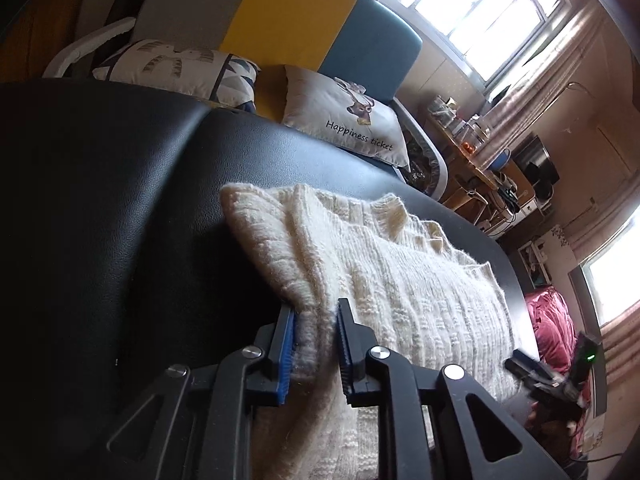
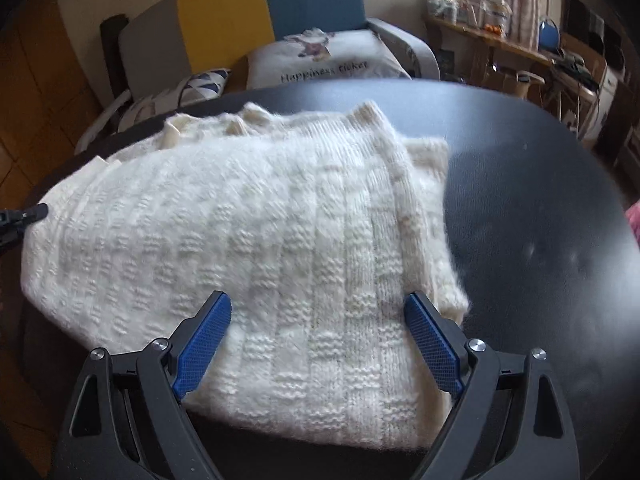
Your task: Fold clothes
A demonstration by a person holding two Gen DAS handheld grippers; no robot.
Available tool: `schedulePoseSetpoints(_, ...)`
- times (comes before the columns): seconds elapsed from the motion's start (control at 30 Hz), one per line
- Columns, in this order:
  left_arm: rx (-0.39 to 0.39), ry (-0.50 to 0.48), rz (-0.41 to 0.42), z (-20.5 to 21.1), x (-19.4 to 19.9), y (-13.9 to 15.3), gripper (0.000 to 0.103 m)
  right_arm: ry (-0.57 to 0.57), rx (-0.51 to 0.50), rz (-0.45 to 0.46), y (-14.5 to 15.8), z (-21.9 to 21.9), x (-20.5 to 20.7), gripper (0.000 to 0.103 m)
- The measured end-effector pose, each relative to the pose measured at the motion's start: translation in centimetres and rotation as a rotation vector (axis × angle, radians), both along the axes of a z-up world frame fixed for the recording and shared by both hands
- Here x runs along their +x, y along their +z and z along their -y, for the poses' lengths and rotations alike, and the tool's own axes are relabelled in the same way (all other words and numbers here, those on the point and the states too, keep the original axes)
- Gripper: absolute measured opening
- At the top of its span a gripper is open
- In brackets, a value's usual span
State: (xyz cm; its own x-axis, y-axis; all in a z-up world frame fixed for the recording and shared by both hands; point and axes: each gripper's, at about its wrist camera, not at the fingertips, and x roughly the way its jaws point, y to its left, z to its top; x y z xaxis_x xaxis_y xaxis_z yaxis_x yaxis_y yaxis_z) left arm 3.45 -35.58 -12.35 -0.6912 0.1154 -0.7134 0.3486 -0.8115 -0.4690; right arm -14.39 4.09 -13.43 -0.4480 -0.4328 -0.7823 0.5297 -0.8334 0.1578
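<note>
A cream knitted sweater (image 2: 256, 232) lies partly folded on a round black table (image 2: 540, 208). In the left wrist view my left gripper (image 1: 316, 316) is shut on a thick fold at the sweater's (image 1: 384, 280) edge, which rises a little off the table (image 1: 120, 208) between the blue pads. My right gripper (image 2: 318, 312) stands open just above the sweater's near edge, its blue pads wide apart with nothing pinched between them. The right gripper (image 1: 528, 366) also shows at the far right of the left wrist view. A black fingertip of the left gripper (image 2: 34, 212) peeks in at the right wrist view's left edge.
Behind the table stands a sofa (image 2: 312, 4) with grey, yellow and blue panels and a printed cushion (image 1: 348, 116). A cluttered wooden shelf (image 2: 492, 36) runs along the back right. A pink cloth (image 1: 556, 328) lies beyond the table's right edge.
</note>
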Motion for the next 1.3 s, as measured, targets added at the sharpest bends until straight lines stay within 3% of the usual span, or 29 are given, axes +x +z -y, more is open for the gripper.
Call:
schedulePoseSetpoints(0.13,-0.018,-0.015,-0.011,-0.6,0.0,0.7,0.018,0.067,-0.082,-0.014,1.9,0.6,-0.6,0.092)
schedulePoseSetpoints(0.33,0.070,0.009,-0.041,0.3,0.2,0.8,0.017,0.029,-0.110,0.110,-2.7,0.2,-4.4,0.092)
schedulePoseSetpoints(0.5,0.053,-0.004,-0.042,0.0,-0.2,1.2,0.017,0.056,0.002,0.066,-2.9,1.5,-3.6,0.093)
schedulePoseSetpoints(0.7,0.043,-0.023,-0.064,-0.6,-0.4,2.5,0.017,0.082,0.021,-0.015,0.3,3.3,-3.1,0.093)
schedulePoseSetpoints(0.8,0.041,-0.023,-0.072,-0.9,-0.4,3.0,0.017,0.122,0.028,0.006,-0.4,5.4,-3.4,0.093)
schedulePoseSetpoints(0.93,0.086,-0.004,-0.094,-0.7,-0.4,3.3,0.016,0.144,0.115,-0.010,-2.9,7.9,-3.0,0.098)
schedulePoseSetpoints(1.3,0.080,-0.089,-0.167,-4.8,-3.0,7.1,0.015,0.115,0.108,-0.035,-3.1,7.6,-2.4,0.100)
